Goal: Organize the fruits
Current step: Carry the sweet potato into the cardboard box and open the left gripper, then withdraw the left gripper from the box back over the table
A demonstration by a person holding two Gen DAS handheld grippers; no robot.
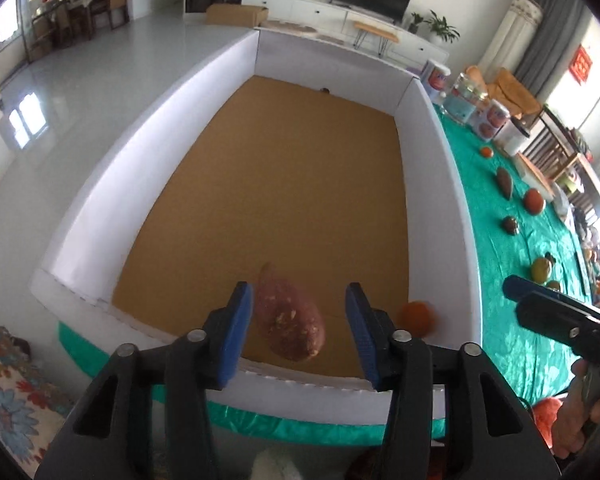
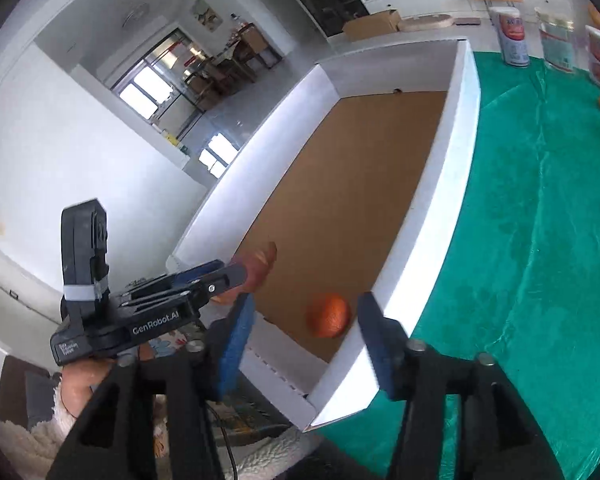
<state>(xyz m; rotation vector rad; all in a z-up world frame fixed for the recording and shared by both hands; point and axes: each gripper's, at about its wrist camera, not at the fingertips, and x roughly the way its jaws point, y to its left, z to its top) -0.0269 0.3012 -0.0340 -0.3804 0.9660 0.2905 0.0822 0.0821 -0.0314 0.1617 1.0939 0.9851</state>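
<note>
Left gripper (image 1: 298, 334): spread, above reddish-brown sweet potato (image 1: 289, 320).
Right gripper (image 2: 306, 340): spread, above round orange (image 2: 327, 315).
Both fruits: inside white-walled cardboard box (image 1: 440, 216).

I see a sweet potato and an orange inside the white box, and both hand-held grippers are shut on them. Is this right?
Not quite. The sweet potato and orange are inside the white box, but both the left hand-held gripper and right hand-held gripper are open, holding nothing; each wrist view shows it.
</note>
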